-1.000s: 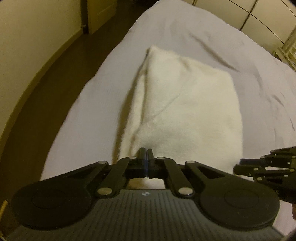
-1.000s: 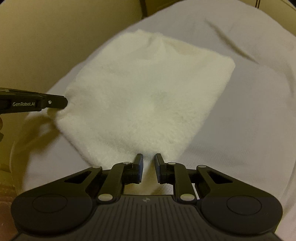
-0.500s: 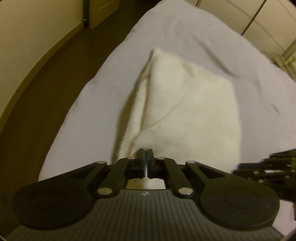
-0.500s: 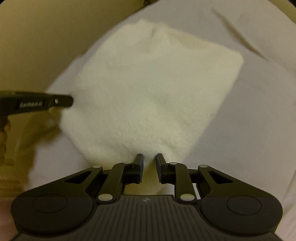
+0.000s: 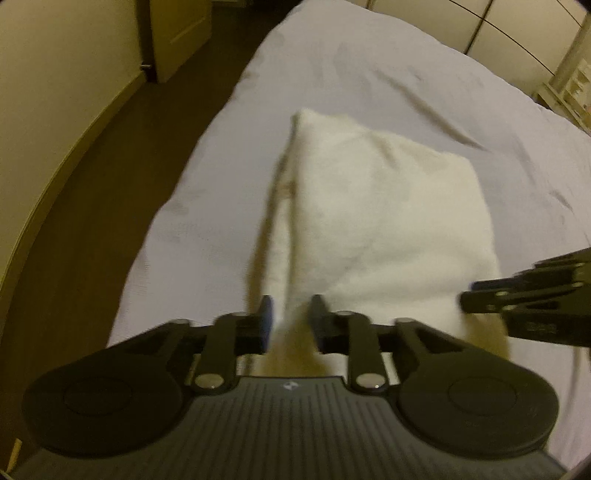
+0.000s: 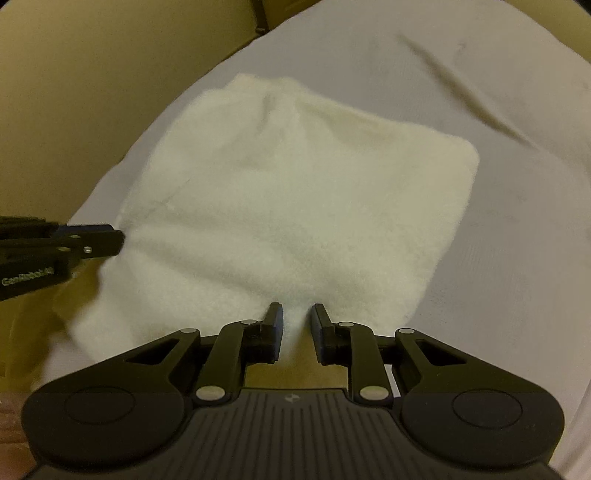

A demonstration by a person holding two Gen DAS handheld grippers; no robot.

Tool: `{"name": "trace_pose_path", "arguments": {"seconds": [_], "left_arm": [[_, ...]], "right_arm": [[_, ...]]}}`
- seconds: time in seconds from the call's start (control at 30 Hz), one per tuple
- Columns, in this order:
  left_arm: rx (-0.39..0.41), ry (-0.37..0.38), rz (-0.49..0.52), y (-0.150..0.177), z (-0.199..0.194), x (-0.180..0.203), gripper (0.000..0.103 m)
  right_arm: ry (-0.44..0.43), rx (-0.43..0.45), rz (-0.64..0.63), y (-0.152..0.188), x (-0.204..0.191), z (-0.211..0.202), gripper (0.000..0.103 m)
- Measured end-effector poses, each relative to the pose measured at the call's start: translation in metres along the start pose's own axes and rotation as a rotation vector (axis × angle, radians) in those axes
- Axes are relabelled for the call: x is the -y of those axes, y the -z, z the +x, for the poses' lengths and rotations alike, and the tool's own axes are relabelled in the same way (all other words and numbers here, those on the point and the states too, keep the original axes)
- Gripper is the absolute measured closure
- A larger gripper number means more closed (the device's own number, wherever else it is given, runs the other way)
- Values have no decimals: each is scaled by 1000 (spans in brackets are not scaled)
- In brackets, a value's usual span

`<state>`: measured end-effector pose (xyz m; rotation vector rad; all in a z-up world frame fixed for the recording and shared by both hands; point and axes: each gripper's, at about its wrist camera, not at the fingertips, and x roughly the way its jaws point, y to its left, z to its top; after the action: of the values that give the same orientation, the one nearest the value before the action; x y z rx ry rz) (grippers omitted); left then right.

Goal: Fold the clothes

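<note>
A cream fluffy cloth [image 5: 388,221] lies folded on the white bed sheet [image 5: 406,74], its near edge raised toward both grippers. My left gripper [image 5: 291,317] is at the near left corner; its jaws are opening, with a ridge of cloth loose between the separated pads. My right gripper [image 6: 297,317] is at the near right edge of the cloth [image 6: 295,203], its jaws narrowly apart and pressing on a thick fold of it. Each gripper shows in the other's view: the right gripper [image 5: 517,306] and the left gripper [image 6: 92,240].
The bed sheet [image 6: 517,221] spreads wrinkled beyond and to the right of the cloth. Dark floor [image 5: 92,203] and a cream wall run along the bed's left side, with a door [image 5: 177,33] at the far end. Pale cupboards [image 5: 517,26] stand behind the bed.
The left jaws, shut on the cloth's corner before, have parted. Both grippers moved along over the bed, and the cloth now lies flatter, with its fold edge straighter.
</note>
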<state>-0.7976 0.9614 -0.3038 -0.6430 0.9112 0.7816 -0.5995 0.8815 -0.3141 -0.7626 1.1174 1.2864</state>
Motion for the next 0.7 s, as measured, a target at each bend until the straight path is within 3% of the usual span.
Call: {"name": "trace_pose_path", "arguments": {"seconds": [0.07, 0.1, 0.13, 0.37, 0.47, 0.6, 0.7], "left_arm": [[-6, 17, -22, -6, -3, -5, 81], [6, 5, -6, -9, -8, -2, 95], [16, -12, 18, -12, -13, 2, 99], [84, 88, 76, -31, -35, 27, 98], [66, 81, 97, -38, -12, 33, 98], [15, 59, 63, -37, 30, 24, 98], [14, 57, 39, -41, 22, 18, 101]], "right_arm": [[-9, -5, -4, -4, 0, -7, 79], [-21, 1, 10, -5, 3, -11, 79], [-30, 10, 25, -6, 6, -16, 80], [6, 100, 148, -17, 41, -31, 79], [37, 126, 196, -22, 56, -27, 79], [34, 69, 214, -25, 64, 1, 76], [15, 76, 217, -28, 65, -6, 76]]}}
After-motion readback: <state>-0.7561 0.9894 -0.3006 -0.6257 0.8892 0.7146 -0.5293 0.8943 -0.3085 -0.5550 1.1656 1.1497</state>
